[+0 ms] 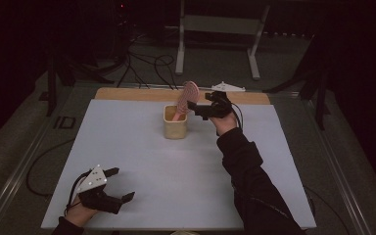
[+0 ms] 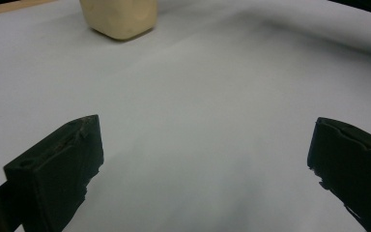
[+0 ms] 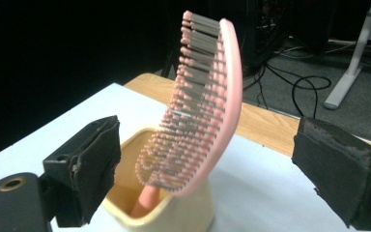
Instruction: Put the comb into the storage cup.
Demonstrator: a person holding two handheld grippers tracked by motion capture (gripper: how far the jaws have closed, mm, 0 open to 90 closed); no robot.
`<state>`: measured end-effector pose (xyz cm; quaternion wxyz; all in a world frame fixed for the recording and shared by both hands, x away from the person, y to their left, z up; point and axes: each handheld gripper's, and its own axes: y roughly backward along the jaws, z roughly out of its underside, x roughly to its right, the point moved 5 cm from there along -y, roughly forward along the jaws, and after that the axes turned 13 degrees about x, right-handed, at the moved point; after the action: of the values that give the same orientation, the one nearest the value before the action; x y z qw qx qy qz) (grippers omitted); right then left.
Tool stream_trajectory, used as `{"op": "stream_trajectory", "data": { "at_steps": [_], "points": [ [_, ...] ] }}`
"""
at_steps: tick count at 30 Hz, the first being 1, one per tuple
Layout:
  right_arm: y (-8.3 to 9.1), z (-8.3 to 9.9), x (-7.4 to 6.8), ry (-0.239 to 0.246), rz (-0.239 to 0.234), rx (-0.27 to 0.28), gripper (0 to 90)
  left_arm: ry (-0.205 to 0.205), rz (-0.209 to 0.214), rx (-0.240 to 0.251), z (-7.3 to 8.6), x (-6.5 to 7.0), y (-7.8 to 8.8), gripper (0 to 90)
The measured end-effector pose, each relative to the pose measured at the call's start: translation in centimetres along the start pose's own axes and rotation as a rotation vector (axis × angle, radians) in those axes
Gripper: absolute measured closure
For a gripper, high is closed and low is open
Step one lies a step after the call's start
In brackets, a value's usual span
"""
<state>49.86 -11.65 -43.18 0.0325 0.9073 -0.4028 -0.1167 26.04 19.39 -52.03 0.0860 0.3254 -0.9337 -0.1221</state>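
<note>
A pink hairbrush stands handle-down in a cream cup near the far middle of the white table. Its bristled head leans out over the cup's rim. My right gripper is open just right of the cup, its jaws on either side of the brush head without touching it. At the near left corner my left gripper rests open over bare table, with nothing between its jaws. The same cup shows far off in the left gripper view.
The white sheet covers a wooden table whose far edge shows. Cables and a metal stand lie on the floor beyond. The person's dark sleeve crosses the right half.
</note>
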Motion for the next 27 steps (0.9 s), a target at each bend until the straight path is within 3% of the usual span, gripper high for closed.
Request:
{"op": "stream_trajectory", "data": {
  "at_steps": [17, 27],
  "points": [
    [2.6, 2.3, -0.3, 0.027, -0.003, -0.06, 9.9, 0.0, 0.005, 0.004, -0.1, 0.1, 0.0, 0.1],
    [4.4, 3.9, -0.3, 0.005, -0.008, -0.083, 9.9, -0.004, 0.002, 0.002, -0.1, 0.1, 0.0, 0.1]
  ]
}}
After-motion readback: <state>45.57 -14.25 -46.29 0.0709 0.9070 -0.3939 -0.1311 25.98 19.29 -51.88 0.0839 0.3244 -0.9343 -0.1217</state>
